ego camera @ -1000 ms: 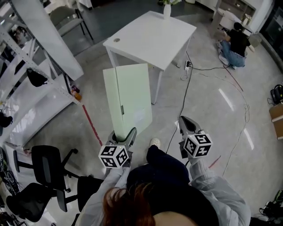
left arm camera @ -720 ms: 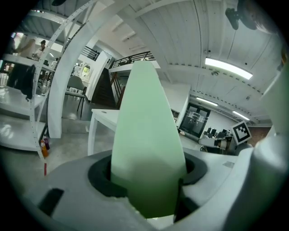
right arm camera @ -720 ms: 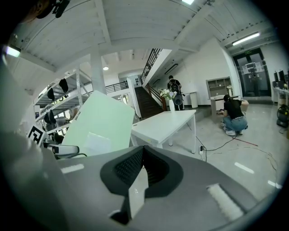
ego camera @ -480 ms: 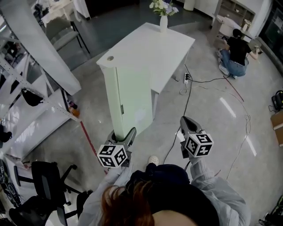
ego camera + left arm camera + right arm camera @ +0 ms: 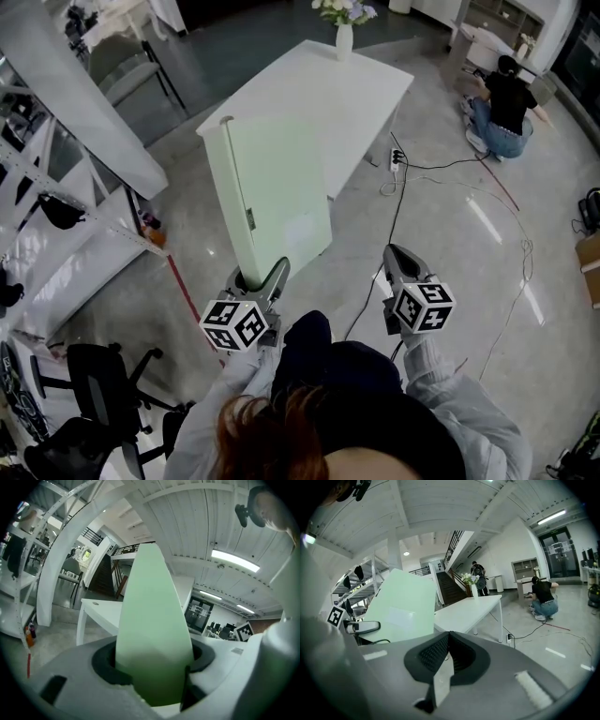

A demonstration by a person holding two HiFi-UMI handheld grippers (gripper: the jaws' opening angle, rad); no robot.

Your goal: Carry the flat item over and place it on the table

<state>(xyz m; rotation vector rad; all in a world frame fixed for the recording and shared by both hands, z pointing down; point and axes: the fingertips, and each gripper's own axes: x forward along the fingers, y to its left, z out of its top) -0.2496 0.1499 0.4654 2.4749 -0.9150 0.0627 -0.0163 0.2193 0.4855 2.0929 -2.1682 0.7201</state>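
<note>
While the carry is judged under way, the white rectangular counter [image 5: 319, 89] stands ahead of the person on a grey polished floor. Its top is bare except at the far end, so a wide landing area lies open. The pale green flat rectangular panel [image 5: 277, 192] is off the counter, raised upright in the air. In the head view its upper edge overlaps the counter's near corner. It is thin and matt, with a whitish left edge bearing a small dark fitting, and a fainter rectangular patch shows low on its face. Holding it on end probably keeps its broad face clear of the person's legs.

The left tongs [image 5: 261, 279] pinch the panel's lower edge, which fills the gap between the pads in the left gripper view. The right tongs [image 5: 392, 255] are pressed together on nothing and held low to the person's right, well apart from the panel, seemingly in reserve. A small white vase of flowers [image 5: 343, 37] marks the counter's far end.
</note>
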